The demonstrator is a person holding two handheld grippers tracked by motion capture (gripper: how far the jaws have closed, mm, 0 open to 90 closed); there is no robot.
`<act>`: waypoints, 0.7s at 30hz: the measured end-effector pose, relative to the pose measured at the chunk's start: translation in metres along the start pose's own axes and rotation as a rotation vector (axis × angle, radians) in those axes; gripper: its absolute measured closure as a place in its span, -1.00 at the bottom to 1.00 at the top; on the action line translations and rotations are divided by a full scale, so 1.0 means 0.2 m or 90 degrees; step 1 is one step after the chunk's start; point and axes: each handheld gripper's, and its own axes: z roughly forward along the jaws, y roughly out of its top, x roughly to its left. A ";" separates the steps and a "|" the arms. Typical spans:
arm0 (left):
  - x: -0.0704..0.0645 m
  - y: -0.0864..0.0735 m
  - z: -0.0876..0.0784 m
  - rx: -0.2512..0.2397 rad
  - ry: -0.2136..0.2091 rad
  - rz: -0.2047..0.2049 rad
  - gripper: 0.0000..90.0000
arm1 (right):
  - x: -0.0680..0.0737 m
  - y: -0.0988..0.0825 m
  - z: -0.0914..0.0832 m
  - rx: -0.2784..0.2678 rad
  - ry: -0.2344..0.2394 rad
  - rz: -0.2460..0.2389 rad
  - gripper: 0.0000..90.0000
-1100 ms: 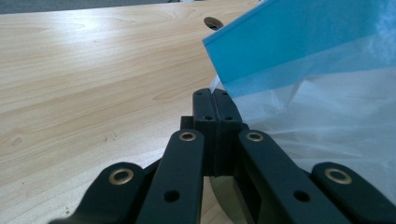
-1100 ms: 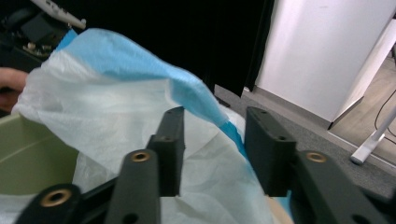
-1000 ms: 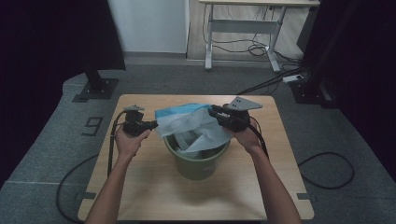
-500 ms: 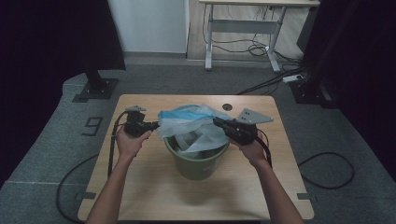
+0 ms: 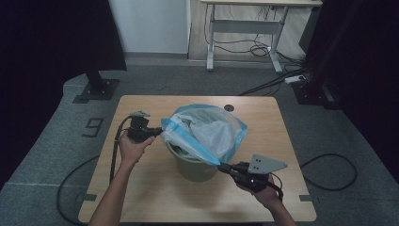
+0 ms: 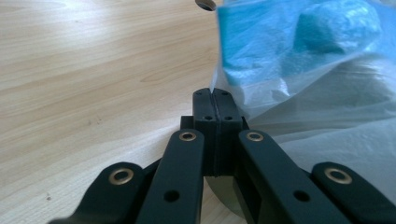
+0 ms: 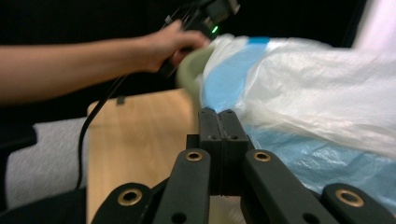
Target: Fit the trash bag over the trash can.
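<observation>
A pale green bucket (image 5: 195, 167) stands in the middle of the wooden table (image 5: 150, 197). A blue and clear plastic bag (image 5: 207, 129) sits in it, its mouth stretched wide above the rim. My left gripper (image 5: 157, 133) is shut on the bag's left edge; in the left gripper view the jaws (image 6: 215, 95) pinch the film of the bag (image 6: 303, 56). My right gripper (image 5: 221, 165) is shut on the bag's near right edge, low beside the bucket. In the right gripper view its jaws (image 7: 218, 114) clamp the bag (image 7: 327, 93), with the bucket rim (image 7: 191, 70) and the other hand (image 7: 163, 46) beyond.
A round cable hole (image 5: 229, 108) lies in the table behind the bucket. Cables trail from both grippers over the table's near edge. On the floor stand a dark stand base (image 5: 96, 87) at the left and a desk frame (image 5: 244, 28) at the back.
My right gripper moved from behind the bucket on the right to its near right side and lower, dragging the bag's edge along. The bag's mouth is stretched wider. The left gripper stayed put.
</observation>
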 end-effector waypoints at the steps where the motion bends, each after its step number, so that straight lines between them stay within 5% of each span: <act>1: 0.00 0.00 0.00 0.000 -0.002 0.002 1.00 | 0.02 -0.03 0.00 0.006 0.004 0.001 0.98; 8: -0.03 -0.01 -0.02 0.012 0.003 0.019 1.00 | 0.06 -0.16 0.06 0.016 0.028 0.025 0.98; 21: -0.03 -0.07 -0.01 0.038 -0.010 0.020 1.00 | 0.12 -0.24 0.18 0.064 0.055 0.006 0.98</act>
